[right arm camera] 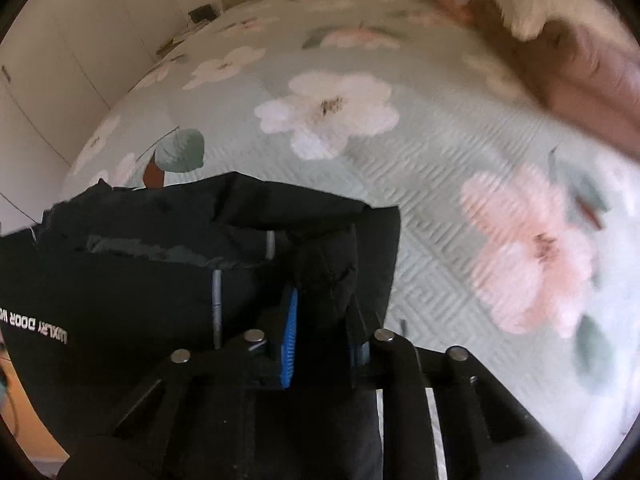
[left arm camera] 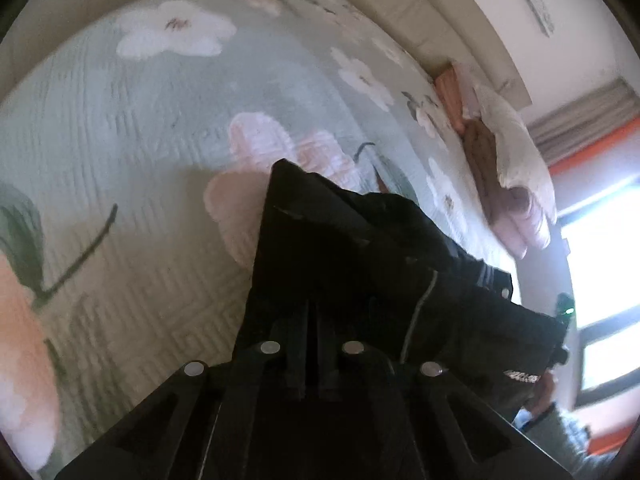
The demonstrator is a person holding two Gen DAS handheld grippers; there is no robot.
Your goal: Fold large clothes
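Both grippers, left gripper (left arm camera: 312, 320) and right gripper (right arm camera: 320, 304), are clamped on the black jacket (right arm camera: 160, 280) above the floral bedspread (right arm camera: 400, 200), folding barely underway.

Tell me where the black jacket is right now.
The black jacket hangs over the near part of the flowered bedspread, pinched by the left gripper and the right gripper, low in both wrist views.

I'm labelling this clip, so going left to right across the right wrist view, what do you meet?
White wardrobe doors → black garment → right gripper closed on its fabric → pale pink flower on the bedspread.
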